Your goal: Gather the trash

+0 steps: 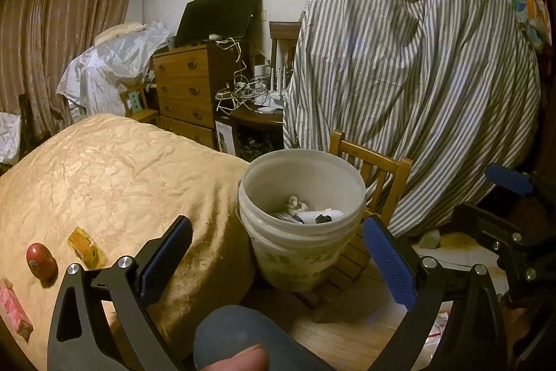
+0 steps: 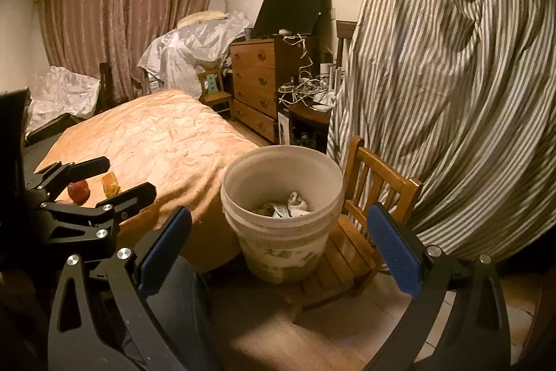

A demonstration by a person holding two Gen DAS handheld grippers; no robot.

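Evidently both grippers are between pickups: the left gripper point(image 1: 278, 259) has its jaws spread wide with nothing between them, and the right gripper point(image 2: 279, 246) is equally wide and empty. Each points at the white bucket point(image 1: 301, 218), which stands on a small wooden chair point(image 2: 351, 252) just beside the near corner of the bed point(image 1: 114, 169). Crumpled paper point(image 1: 298, 204) and other scraps already lie at its bottom, so some collecting looks done.

What remains sits on the bedspread near the bed's near edge: a red round thing point(image 1: 41, 263), a yellow wrapper point(image 1: 85, 247) just beside it, and a pink packet point(image 1: 13, 310) closer to the edge (its far end cut off by the view).

Next, I judge, the left gripper should swing toward that cluster, straddle one piece, close gently on it against the soft cover, then carry it over the bucket's rim.
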